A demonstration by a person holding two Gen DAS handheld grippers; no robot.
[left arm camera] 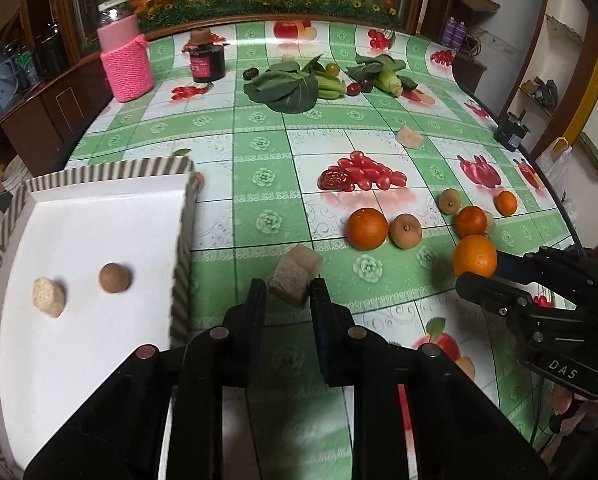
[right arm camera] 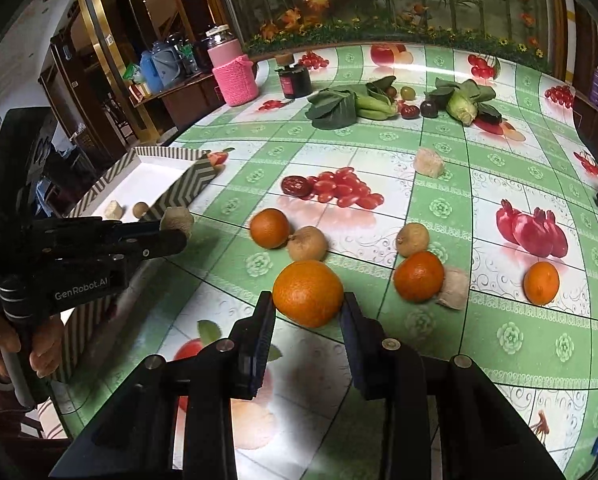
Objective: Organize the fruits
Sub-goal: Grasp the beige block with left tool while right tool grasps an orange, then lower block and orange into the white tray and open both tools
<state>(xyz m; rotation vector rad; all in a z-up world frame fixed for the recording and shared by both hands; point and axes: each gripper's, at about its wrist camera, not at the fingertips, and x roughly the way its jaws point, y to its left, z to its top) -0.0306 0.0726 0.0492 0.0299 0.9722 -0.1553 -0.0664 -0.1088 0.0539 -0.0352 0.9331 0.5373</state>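
The left tool (left arm camera: 287, 286) is clenched on a pale beige chunk (left arm camera: 295, 276), holding it just beside the right wall of the striped tray (left arm camera: 185, 216), at 3 o'clock from that wall. Inside the tray lie a beige piece (left arm camera: 49, 298) and a small brown round fruit (left arm camera: 115, 277), well apart from the walls, with much white floor around them.

The right tool (right arm camera: 307, 308) grips a large orange (right arm camera: 307, 293) between both fingers, near the front edge of the worktop (right arm camera: 511, 332). At 11 o'clock of this orange sits a second orange (right arm camera: 270, 228) touching a brown fruit (right arm camera: 307, 243); at 3 o'clock is a third orange (right arm camera: 419, 276) touching another beige chunk (right arm camera: 455, 289). A small orange (right arm camera: 541, 282) lies alone further right, with free cloth around it.
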